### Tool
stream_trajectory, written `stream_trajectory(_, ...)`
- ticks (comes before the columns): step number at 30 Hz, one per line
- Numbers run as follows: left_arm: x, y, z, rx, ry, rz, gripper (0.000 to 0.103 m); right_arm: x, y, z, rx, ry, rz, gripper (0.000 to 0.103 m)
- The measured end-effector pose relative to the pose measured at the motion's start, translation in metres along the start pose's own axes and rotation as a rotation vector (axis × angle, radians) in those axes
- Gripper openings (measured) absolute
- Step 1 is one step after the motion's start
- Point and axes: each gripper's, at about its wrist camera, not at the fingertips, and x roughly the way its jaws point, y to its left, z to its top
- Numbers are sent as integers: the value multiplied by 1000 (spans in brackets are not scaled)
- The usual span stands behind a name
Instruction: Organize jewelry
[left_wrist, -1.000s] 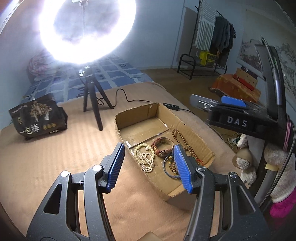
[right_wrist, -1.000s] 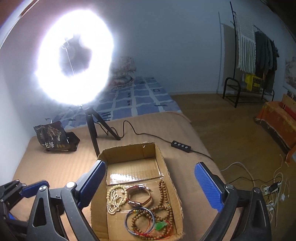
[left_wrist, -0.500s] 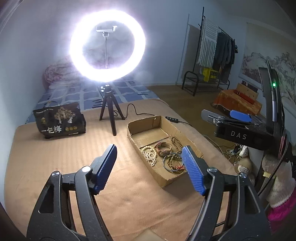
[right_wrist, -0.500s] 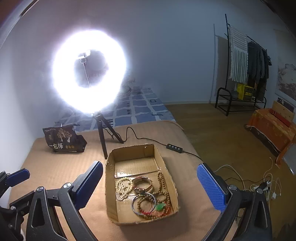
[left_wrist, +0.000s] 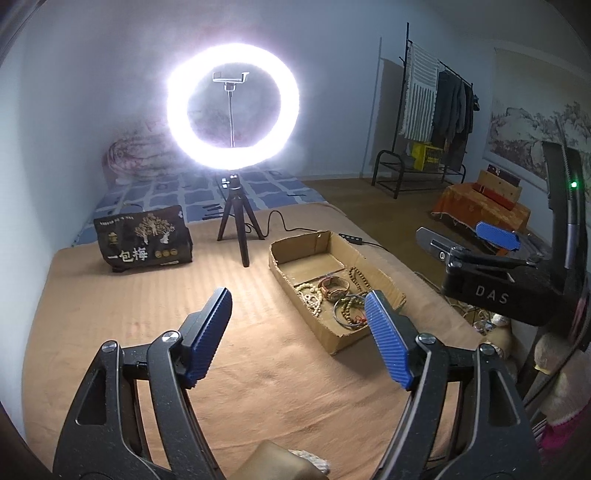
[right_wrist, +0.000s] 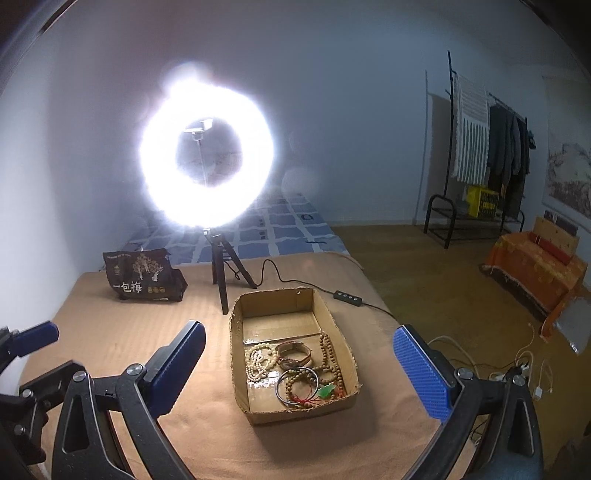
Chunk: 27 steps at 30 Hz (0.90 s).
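A shallow cardboard box (left_wrist: 380, 275) (right_wrist: 236, 354) sits on the tan bed cover. In its near half lie a cream bead string (right_wrist: 258, 363) (left_wrist: 310, 297), a watch (right_wrist: 293, 352) (left_wrist: 334, 286), brown bead strands (right_wrist: 328, 360), a metal bangle (right_wrist: 297, 386) and a green pendant (right_wrist: 325, 391). My left gripper (left_wrist: 299, 332) is open and empty, held back above the cover, left of the box. My right gripper (right_wrist: 301, 369) is open and empty, raised in front of the box; it also shows in the left wrist view (left_wrist: 495, 236).
A lit ring light on a small tripod (left_wrist: 236, 229) (right_wrist: 221, 273) stands behind the box, its cable and switch (right_wrist: 347, 297) running right. A dark snack bag (left_wrist: 144, 240) (right_wrist: 144, 277) lies at the back left. The bed edge drops to the floor on the right.
Both grippers have pulled back and up away from the box, so it looks smaller and farther. The jewelry has not moved.
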Motion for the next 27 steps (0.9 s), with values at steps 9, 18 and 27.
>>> stream_trajectory(9,-9,-3,-4,11,-37,37,103,-9,6,-5,-5,-26,7,103)
stream_trajectory(18,-7,4,-2,-38,-32,74,103,-5,-3,-8,12,-8,-16,103)
stream_trajectory(27,-6,4,-5,-33,-27,92,103,-4,-9,-10,34,-2,-21,103)
